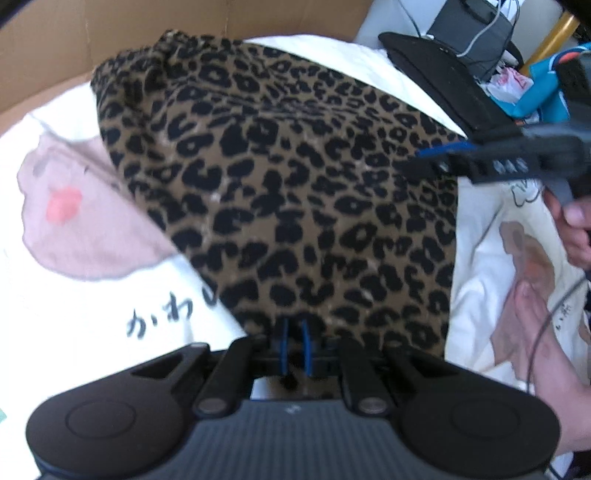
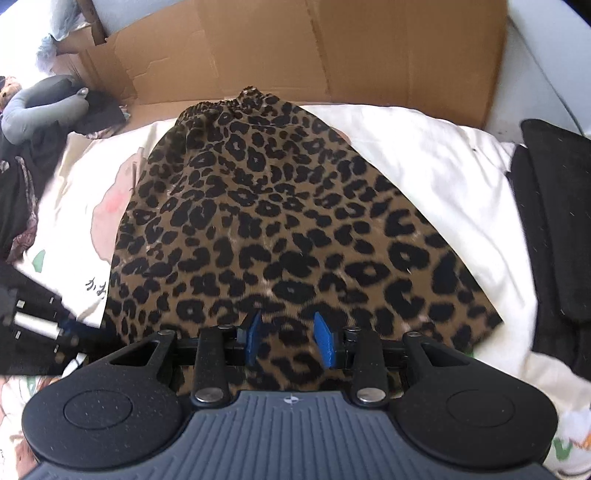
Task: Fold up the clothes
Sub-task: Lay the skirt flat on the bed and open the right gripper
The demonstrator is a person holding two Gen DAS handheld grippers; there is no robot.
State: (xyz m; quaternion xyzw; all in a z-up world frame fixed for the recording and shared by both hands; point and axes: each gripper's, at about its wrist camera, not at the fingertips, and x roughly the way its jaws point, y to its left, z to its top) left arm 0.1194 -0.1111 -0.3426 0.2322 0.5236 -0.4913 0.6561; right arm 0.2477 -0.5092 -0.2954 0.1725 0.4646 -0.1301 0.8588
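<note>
A: What carries everything here?

B: A bed, it seems — covered by a white printed sheet (image 2: 424,155) with pale pink shapes and black handwritten characters. A brown cardboard sheet (image 2: 332,48) stands along the far edge.

A: And the garment?

B: The leopard-print garment (image 2: 266,206) lies spread across the middle of the bed, its gathered waistband at the far edge against the cardboard, its wide hem at the near edge.

A: The left hand-held gripper (image 1: 294,332)?

B: Its blue pads sit close together on the near hem, pinching the fabric — a narrow grip.

A: The right hand-held gripper (image 2: 289,341)?

B: In its own view the blue fingers (image 2: 324,339) stand apart with the hem lying between them. Whether they clamp it I cannot tell. From the left view it reaches in sideways at the garment's right edge, a hand (image 1: 576,229) holding it.

A: The room?

B: A black folded cloth (image 2: 554,221) lies at the bed's right edge; a grey neck pillow (image 2: 44,110) and dark clothes sit off the left side. Cables and a dark box (image 1: 472,26) clutter the far right corner.
</note>
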